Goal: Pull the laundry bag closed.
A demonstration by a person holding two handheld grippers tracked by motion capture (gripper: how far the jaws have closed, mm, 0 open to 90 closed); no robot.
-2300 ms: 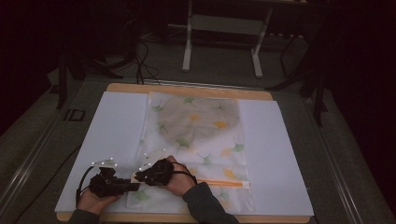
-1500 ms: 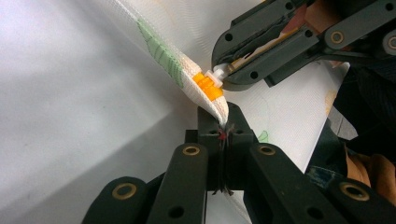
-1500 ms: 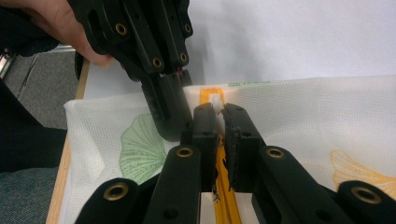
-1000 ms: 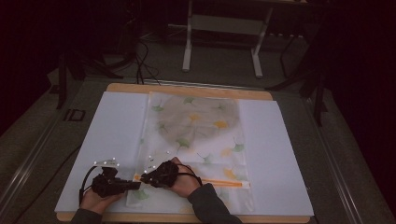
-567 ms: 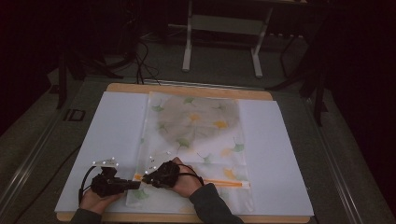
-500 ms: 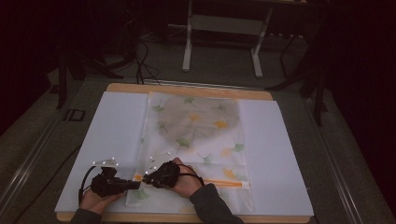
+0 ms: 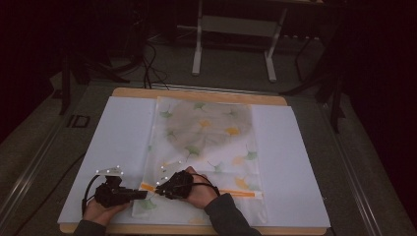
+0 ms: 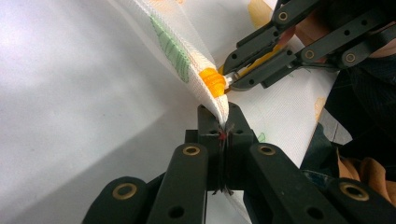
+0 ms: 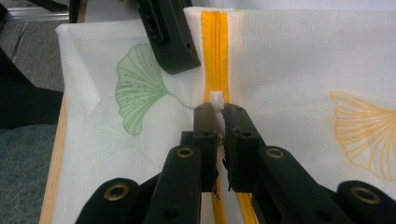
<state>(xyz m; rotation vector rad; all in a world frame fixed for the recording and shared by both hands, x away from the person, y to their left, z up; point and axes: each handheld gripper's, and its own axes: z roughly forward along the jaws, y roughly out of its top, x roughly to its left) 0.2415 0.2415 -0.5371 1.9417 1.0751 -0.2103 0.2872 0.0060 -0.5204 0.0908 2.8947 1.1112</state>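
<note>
Lying low at the counter's near edge, both hands point their tools inward, tips close together. One left tool is clamped on the mesh bag's end hem, just below the orange zipper. One right tool is pinched on the white zipper pull. One bag, leaf-printed, lies flat mid-counter; something dark shows faintly inside

**Right gripper shifts nearer along zipper**

Since 2.3 s ago: right gripper moved slightly toward the table's near edge, along the orange zipper of the mesh bag, closing on the left gripper. Last half second: no visible movement.
</note>
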